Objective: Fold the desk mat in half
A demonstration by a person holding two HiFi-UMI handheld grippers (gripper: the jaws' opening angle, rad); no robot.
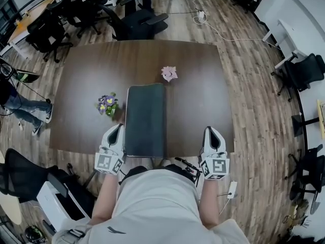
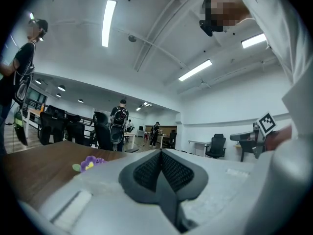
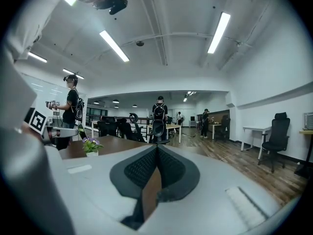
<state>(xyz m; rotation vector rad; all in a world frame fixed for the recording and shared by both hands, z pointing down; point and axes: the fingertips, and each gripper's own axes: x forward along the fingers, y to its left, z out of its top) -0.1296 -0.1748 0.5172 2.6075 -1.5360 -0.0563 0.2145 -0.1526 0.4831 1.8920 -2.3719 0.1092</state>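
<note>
The desk mat (image 1: 145, 118) lies on the brown table (image 1: 198, 95) as a narrow dark grey-green rectangle, running from the front edge toward the middle. My left gripper (image 1: 117, 129) rests at the table's front edge just left of the mat's near corner, jaws shut with nothing between them. My right gripper (image 1: 210, 131) sits at the front edge well to the right of the mat, also shut and empty. In the left gripper view the ribbed pads (image 2: 149, 169) meet at the left gripper (image 2: 160, 166). In the right gripper view the right gripper (image 3: 156, 168) is closed the same way.
A small pot of purple flowers (image 1: 107, 104) stands just left of the mat, seen too as flowers (image 2: 90, 163) and a pot (image 3: 91, 146). A pink object (image 1: 169, 73) sits beyond the mat's far end. Office chairs (image 1: 137, 22) ring the table. People stand across the room.
</note>
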